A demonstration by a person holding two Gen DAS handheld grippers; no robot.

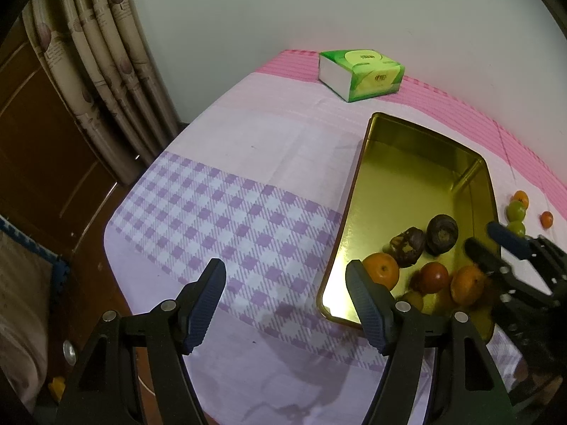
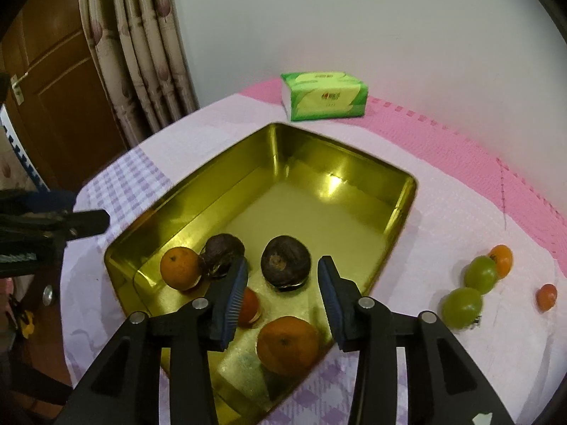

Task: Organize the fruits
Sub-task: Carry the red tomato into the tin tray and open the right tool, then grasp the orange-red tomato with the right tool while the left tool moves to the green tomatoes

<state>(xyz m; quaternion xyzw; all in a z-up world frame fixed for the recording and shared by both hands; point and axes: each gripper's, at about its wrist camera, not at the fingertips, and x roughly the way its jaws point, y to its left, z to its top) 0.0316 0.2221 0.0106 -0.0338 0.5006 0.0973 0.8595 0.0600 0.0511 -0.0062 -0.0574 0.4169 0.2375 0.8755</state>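
Observation:
A gold metal tray (image 2: 276, 141) (image 1: 368, 141) stands on the table. In it lie two oranges (image 2: 287, 344) (image 2: 180, 267), a small red fruit (image 2: 250, 307) and two dark brown fruits (image 2: 285, 261) (image 2: 221, 253). My right gripper (image 2: 281, 297) is open and empty above the tray's near end, over the fruits. My left gripper (image 1: 285, 304) is open and empty over the checked cloth, left of the tray. On the cloth right of the tray lie two green fruits (image 2: 461, 307) (image 2: 481, 274) and two small orange fruits (image 2: 501, 259) (image 2: 546, 296).
A green tissue pack (image 2: 324, 95) (image 1: 361, 72) sits at the far edge on the pink mat (image 2: 460, 148). Curtains (image 2: 141, 42) and a brown door (image 2: 46, 71) are to the left, a white wall behind. The table's left edge drops off near my left gripper.

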